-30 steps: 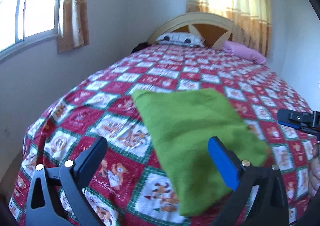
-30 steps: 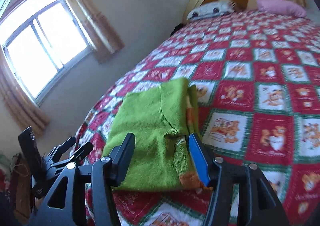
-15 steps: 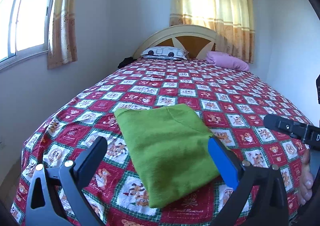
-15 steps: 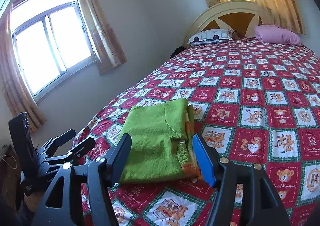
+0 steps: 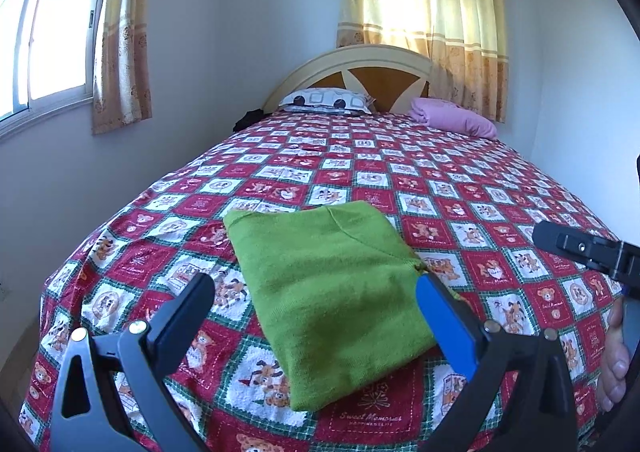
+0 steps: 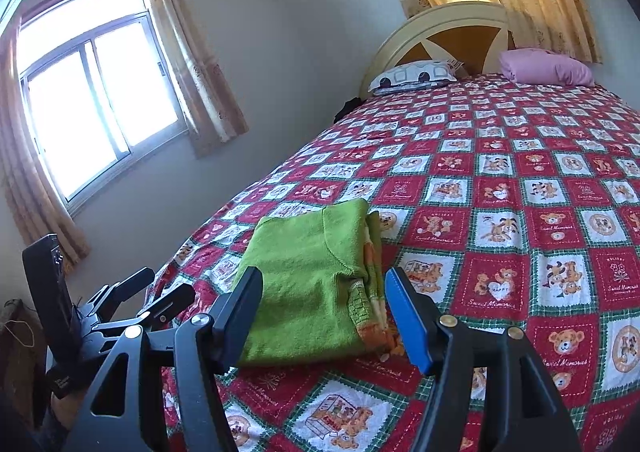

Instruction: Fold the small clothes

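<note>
A small green knitted garment [image 5: 332,284] lies folded into a rectangle near the foot of the bed; in the right wrist view the green garment [image 6: 312,284] shows an orange-patterned edge along its right side. My left gripper [image 5: 316,308] hovers open above its near part, touching nothing. My right gripper [image 6: 324,300] is open too, held off the cloth with nothing between its fingers. The right gripper [image 5: 588,252] shows at the right edge of the left wrist view, and the left gripper [image 6: 132,300] at the lower left of the right wrist view.
The bed is covered by a red, white and green bear-patterned bedspread [image 5: 460,187]. A patterned pillow [image 5: 328,101] and a pink pillow [image 5: 452,121] lie by the headboard [image 5: 360,71]. A wall with a window [image 6: 96,107] runs along the left. A person's fingers [image 5: 612,364] show at far right.
Both grippers have drawn back and up from the garment, so it looks smaller and further off. The right gripper's jaws stand slightly wider. The garment lies still.
</note>
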A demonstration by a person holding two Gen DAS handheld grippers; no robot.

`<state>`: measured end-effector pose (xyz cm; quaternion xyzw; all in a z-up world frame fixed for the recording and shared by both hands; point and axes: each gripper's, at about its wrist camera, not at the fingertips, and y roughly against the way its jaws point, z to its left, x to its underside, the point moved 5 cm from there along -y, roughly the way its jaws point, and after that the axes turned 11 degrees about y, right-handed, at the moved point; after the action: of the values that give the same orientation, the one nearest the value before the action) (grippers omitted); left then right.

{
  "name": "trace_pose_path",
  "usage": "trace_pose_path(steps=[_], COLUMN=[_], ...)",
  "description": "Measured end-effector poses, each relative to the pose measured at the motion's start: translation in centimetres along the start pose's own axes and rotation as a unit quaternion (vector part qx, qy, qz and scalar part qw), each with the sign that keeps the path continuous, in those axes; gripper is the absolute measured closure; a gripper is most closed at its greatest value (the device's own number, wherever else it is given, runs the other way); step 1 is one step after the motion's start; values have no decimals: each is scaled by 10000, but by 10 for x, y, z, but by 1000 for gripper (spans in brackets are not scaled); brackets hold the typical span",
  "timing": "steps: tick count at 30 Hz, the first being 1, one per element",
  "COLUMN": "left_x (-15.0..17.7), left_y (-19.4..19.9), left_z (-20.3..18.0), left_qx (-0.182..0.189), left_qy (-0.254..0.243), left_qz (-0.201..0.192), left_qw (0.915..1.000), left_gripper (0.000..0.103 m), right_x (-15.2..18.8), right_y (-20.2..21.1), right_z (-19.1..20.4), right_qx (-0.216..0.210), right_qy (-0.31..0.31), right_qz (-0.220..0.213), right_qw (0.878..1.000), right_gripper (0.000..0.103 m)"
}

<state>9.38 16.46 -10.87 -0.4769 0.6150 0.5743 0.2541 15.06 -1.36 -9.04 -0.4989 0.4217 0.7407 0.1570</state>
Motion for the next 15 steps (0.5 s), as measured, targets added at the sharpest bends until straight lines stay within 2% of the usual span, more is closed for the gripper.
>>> trace_pose_path(steps=[15], left_x=[0], left_y=[2], left_z=[-4], left_qx=[36], left_qy=[-23], left_qz=[-1], left_qw=[10000], left_gripper=[0], right_x=[1], right_y=[2], right_z=[12], right_qx=[-80], right_qy=[54], right_qz=[-29], right_qw=[9999], right_gripper=[38])
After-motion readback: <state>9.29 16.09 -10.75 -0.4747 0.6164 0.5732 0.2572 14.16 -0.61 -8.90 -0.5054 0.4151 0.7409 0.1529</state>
